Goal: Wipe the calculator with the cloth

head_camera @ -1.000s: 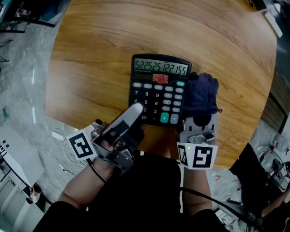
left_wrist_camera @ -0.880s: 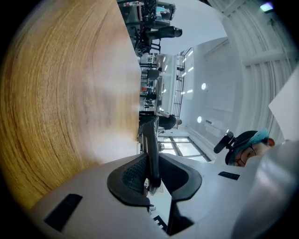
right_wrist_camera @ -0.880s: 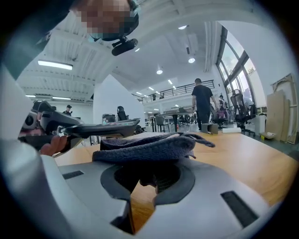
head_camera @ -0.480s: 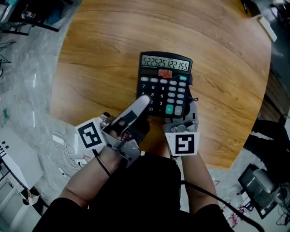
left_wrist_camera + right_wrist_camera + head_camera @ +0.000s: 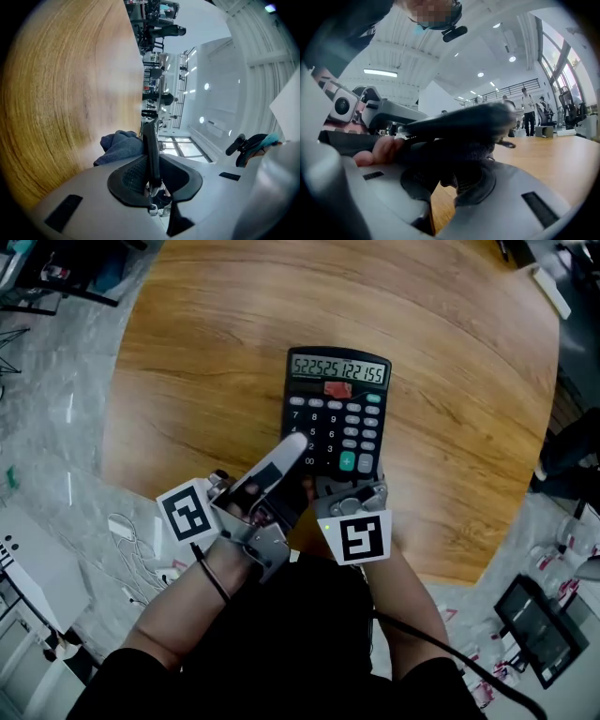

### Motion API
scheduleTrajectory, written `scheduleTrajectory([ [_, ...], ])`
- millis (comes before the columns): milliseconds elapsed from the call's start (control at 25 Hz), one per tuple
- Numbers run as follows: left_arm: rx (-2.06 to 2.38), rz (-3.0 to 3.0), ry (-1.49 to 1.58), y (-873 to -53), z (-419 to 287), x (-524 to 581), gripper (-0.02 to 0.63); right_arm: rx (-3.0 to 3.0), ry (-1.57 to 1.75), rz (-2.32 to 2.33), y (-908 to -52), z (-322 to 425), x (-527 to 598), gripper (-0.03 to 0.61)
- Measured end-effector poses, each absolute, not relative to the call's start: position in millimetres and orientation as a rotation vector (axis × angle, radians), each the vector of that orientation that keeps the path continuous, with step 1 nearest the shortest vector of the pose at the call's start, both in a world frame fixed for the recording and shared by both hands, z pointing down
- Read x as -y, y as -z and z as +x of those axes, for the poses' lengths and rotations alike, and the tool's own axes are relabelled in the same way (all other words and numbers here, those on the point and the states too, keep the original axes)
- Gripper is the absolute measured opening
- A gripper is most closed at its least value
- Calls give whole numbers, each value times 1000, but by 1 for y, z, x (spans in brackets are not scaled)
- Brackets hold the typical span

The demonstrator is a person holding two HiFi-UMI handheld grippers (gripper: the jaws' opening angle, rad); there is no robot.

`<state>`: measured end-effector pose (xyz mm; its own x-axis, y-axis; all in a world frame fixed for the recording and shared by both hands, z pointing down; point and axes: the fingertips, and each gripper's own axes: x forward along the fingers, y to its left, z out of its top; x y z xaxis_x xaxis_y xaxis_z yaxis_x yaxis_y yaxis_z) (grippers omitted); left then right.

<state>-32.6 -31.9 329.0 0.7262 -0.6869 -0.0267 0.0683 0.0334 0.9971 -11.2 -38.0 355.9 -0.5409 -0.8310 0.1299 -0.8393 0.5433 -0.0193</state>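
Note:
The black calculator [image 5: 336, 413] sits over the middle of the round wooden table, its display lit. My left gripper [image 5: 292, 451] is shut on its near left edge. In the left gripper view the thin calculator edge [image 5: 149, 136] stands clamped between my left gripper's [image 5: 152, 164] pads, with the dark blue cloth [image 5: 121, 145] just behind it. My right gripper [image 5: 352, 491] reaches under the calculator's near edge, so the cloth is hidden in the head view. In the right gripper view my right gripper [image 5: 457, 176] is shut on the cloth [image 5: 468, 152], right under the calculator's underside [image 5: 464, 119].
The wooden table [image 5: 206, 352] curves away close to both hands, with grey floor and cables beyond its left rim. A white object [image 5: 553, 292] lies at the far right of the table. A black device [image 5: 539, 624] rests on the floor at lower right.
My right gripper has carried the cloth leftward, from beside the calculator's right edge to beneath its near edge, out of the head view's sight. The left gripper has kept its hold.

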Motion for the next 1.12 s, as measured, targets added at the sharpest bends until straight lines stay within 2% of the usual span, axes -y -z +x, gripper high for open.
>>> scheduleTrajectory([
  [280, 580, 1457, 614, -332, -35, 30, 69, 2626, -110, 1495, -355, 9, 40, 63],
  [680, 570, 1423, 653, -334, -35, 30, 69, 2426, -107, 1834, -358, 113, 62, 63],
  [800, 517, 1401, 663, -331, -31, 32, 69, 2421, -100, 1822, -364, 107, 70, 63],
  [1120, 436, 1334, 673, -334, -31, 32, 69, 2560, -56, 1658, -358, 32, 78, 63],
])
